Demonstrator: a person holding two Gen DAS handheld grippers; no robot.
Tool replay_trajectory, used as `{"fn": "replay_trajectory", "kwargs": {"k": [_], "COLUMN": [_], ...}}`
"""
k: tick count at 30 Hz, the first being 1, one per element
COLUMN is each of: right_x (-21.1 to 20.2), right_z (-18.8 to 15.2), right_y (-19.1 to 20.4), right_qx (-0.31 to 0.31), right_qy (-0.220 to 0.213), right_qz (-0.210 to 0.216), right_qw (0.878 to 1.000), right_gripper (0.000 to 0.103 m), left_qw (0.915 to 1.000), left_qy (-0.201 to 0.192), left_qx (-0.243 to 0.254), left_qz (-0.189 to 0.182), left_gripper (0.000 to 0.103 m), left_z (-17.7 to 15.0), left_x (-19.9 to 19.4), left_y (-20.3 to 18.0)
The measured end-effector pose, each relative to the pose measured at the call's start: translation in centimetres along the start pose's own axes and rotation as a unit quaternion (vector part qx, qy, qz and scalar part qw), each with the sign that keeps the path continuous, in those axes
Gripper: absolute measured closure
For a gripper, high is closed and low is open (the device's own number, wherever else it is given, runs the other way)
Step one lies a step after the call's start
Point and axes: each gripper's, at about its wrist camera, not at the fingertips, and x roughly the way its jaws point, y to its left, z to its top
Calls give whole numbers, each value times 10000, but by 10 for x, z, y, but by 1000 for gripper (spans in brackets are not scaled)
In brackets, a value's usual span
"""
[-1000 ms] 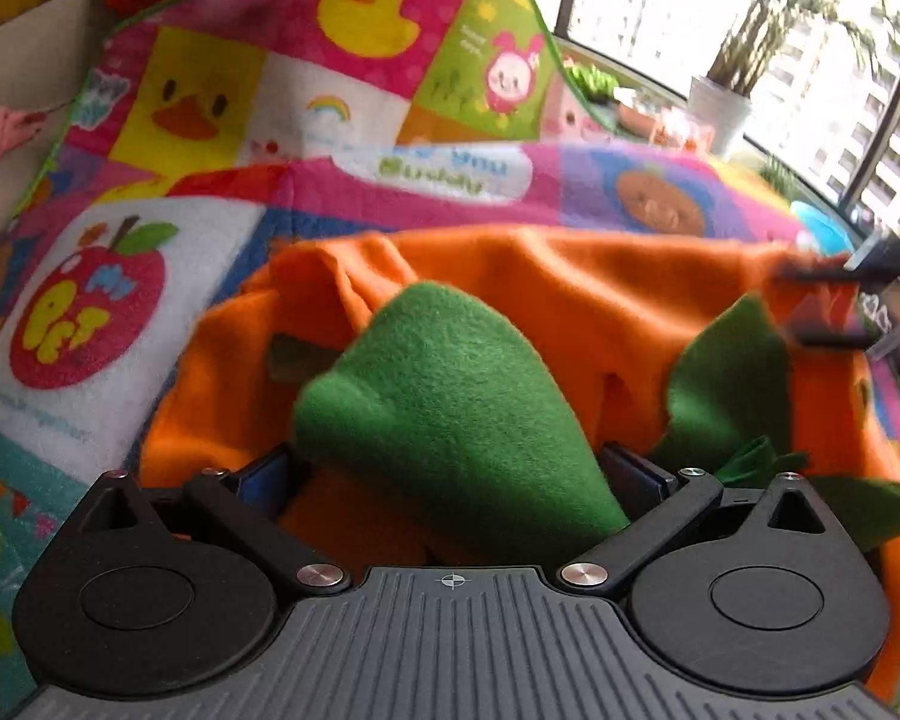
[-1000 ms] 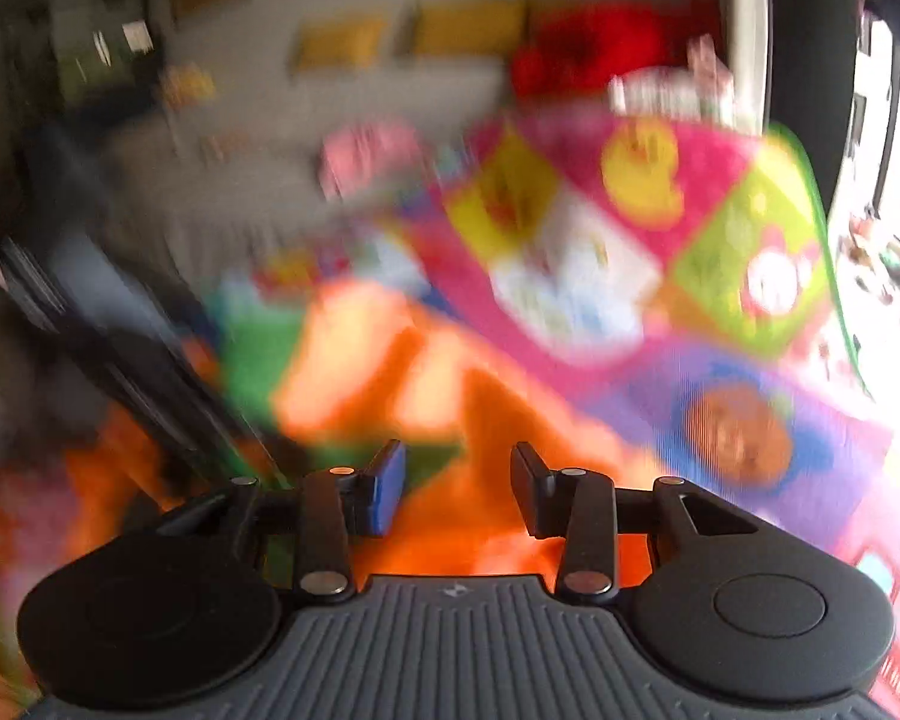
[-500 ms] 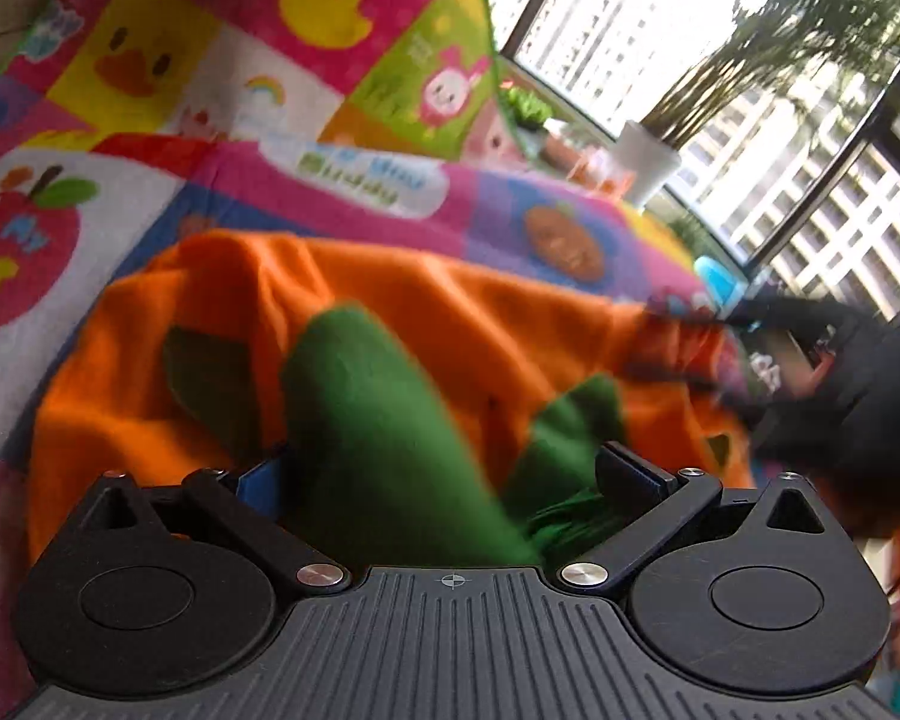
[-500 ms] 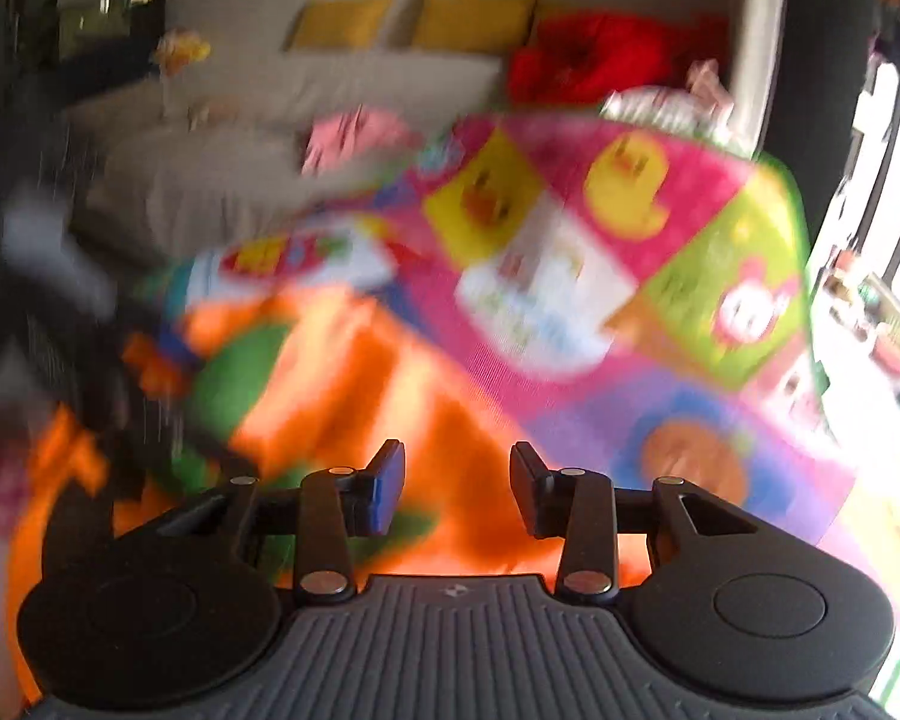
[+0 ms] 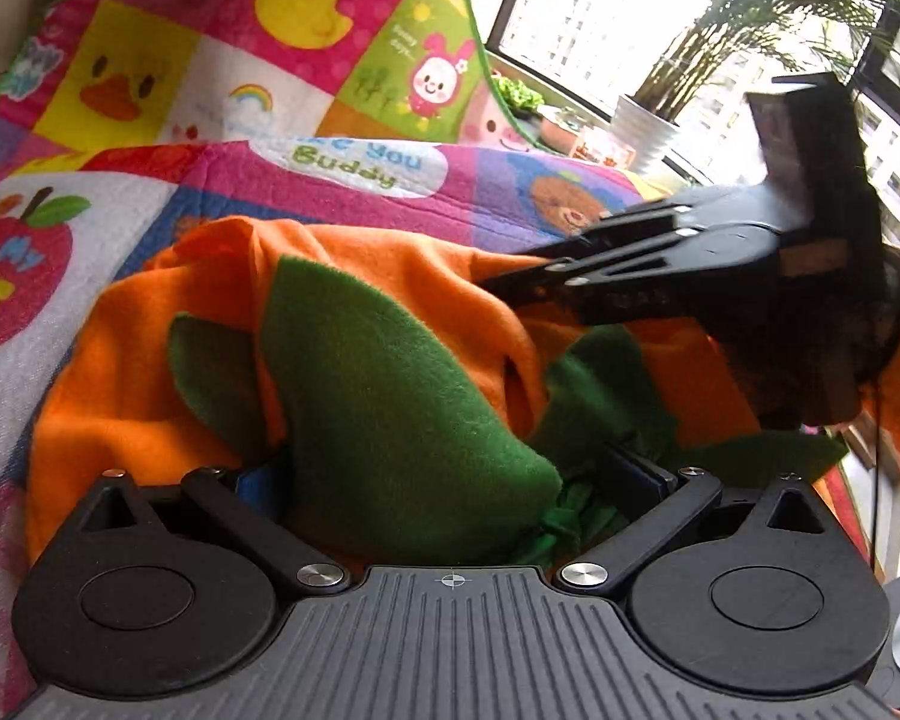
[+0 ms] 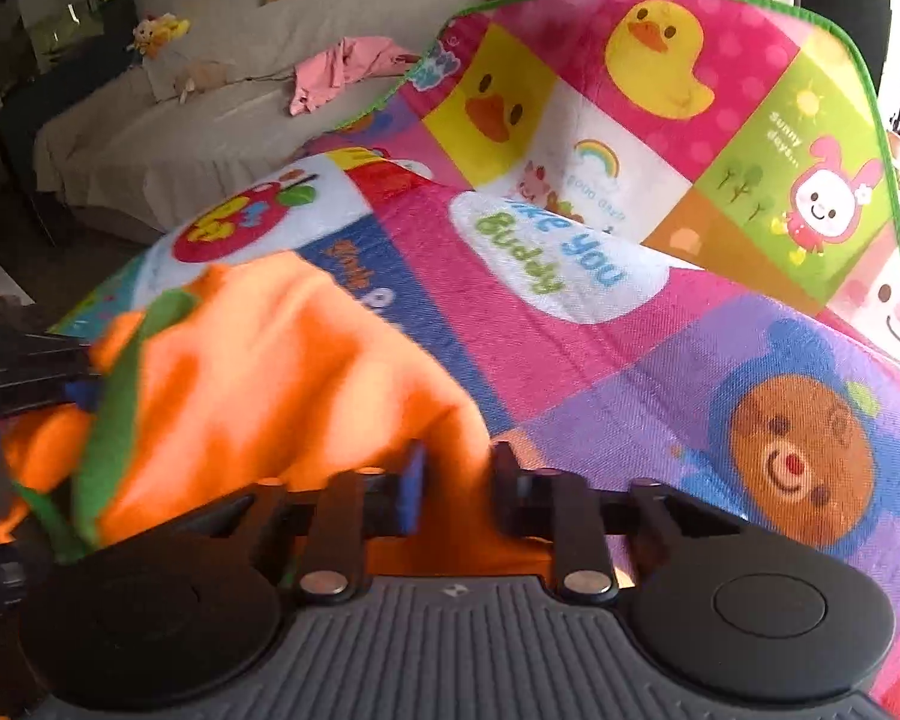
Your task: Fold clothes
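An orange fleece garment with green leaf pieces lies bunched on a colourful play mat. My left gripper stands wide at the garment's near edge. A big green leaf fills the space between its fingers, and I see no squeeze on it. My right gripper is at the garment's right edge, its jaws closing, with orange fabric pinched in the narrow gap. In the left wrist view the right gripper reaches in from the right, over the orange cloth.
The mat's far part rises against a grey sofa with a pink cloth on it. A potted plant stands by the window at the right. A dark edge of the left gripper shows at the right wrist view's left.
My right gripper has swung in over the garment's right edge and narrowed its jaws onto orange fabric. The left gripper has stayed put with the green leaf between its fingers.
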Motion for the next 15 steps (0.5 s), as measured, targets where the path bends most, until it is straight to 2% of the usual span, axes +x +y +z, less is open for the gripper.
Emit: {"fn": "replay_trajectory", "kwargs": {"k": [5, 7, 9, 11, 13, 15], "right_x": [-26, -27, -26, -23, -22, -24], "right_z": [-1, 0, 0, 0, 2, 5], "right_y": [24, 24, 23, 21, 20, 19], "right_qx": [-501, -534, -536, -522, -535, -543], "right_qy": [-225, -202, -189, -192, -226, -293], "right_qz": [-384, -529, -633, -656, -695, -721], "right_qw": [9978, 9970, 9964, 9963, 9959, 9955], "right_gripper": [93, 93, 93, 93, 93, 94], "left_qw": [9995, 9983, 9954, 9903, 9830, 9811], "left_qy": [-127, -297, -405, -312, -45, 305], "left_qx": [-247, -336, -318, -266, -254, -286], "left_qz": [-139, -383, -812, -1330, -1818, -1891], "left_gripper": [0, 0, 0, 0, 0, 0], "left_z": [8, 10, 8, 4, -1, -7], "left_x": [-20, -40, -59, -64, -53, -33], "left_y": [4, 4, -1, -8, -16, -19]}}
